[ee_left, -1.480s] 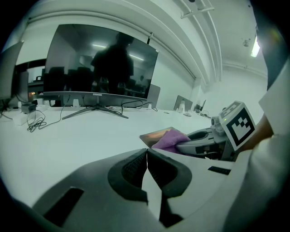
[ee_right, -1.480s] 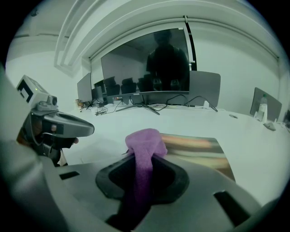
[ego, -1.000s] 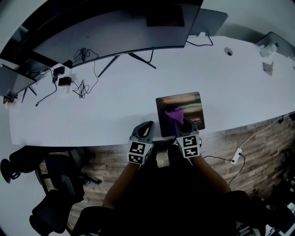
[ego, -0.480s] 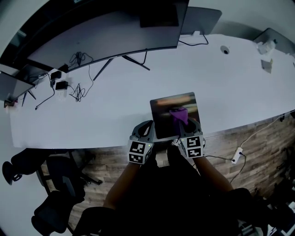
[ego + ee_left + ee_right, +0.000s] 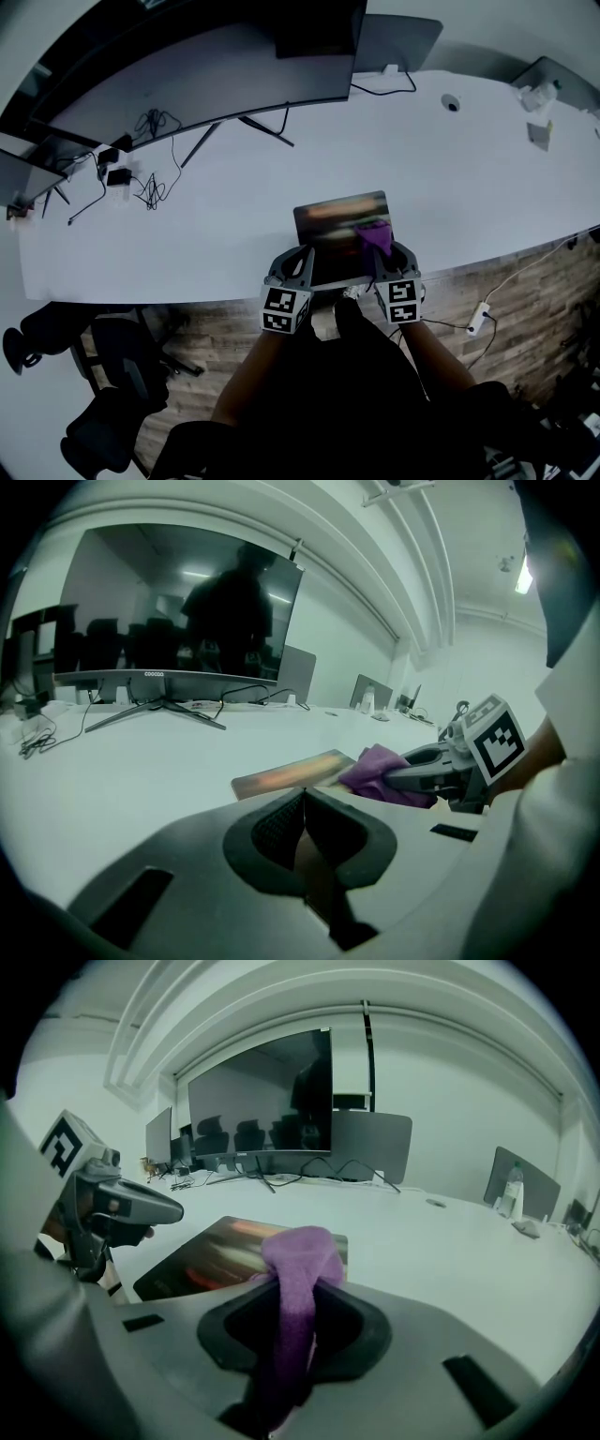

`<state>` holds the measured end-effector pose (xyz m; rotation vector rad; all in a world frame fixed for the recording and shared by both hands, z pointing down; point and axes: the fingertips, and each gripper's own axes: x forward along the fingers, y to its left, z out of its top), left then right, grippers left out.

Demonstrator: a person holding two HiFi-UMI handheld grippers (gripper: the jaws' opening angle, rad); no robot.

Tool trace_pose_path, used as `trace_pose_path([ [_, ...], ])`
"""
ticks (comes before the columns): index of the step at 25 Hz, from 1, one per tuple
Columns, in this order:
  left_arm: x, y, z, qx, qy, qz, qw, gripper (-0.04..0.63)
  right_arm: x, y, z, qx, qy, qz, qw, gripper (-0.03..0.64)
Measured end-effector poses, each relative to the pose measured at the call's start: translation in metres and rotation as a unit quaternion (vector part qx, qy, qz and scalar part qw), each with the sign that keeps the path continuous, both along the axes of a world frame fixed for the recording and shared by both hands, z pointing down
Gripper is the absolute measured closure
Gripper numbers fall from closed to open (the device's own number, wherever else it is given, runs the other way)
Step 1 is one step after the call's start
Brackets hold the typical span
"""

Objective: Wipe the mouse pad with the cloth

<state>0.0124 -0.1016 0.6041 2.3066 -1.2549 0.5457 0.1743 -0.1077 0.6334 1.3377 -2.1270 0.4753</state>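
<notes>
Right gripper point(image 5: 384, 255) clamps cloth point(image 5: 373, 234) at mouse pad's point(image 5: 328, 217) 4 o'clock corner, left gripper point(image 5: 298, 260) shut, empty, at 7 o'clock; risk: pad, seemingly unpinned, slides on desk point(image 5: 234, 187) under strokes.

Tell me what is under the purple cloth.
Under the cloth lies the right near part of the mouse pad, which rests on the white table. The right gripper clamps the cloth. The pad directly beneath is covered, so contact cannot be confirmed.
</notes>
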Motion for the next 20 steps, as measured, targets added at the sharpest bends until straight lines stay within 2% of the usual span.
trace_pose_path([
  [8, 0.017, -0.002, 0.001, -0.001, -0.003, 0.001, 1.0000, 0.574, 0.030, 0.002, 0.002, -0.004, -0.005, 0.016, 1.000, 0.531],
  [14, 0.028, -0.003, 0.000, 0.008, -0.002, 0.004, 1.0000, 0.574, 0.028, 0.001, 0.005, 0.002, -0.005, 0.002, 1.000, 0.531],
  [20, 0.023, -0.004, -0.009, 0.014, -0.002, -0.002, 0.9999, 0.574, 0.021, -0.001, -0.007, 0.008, -0.034, -0.004, 0.999, 0.532],
])
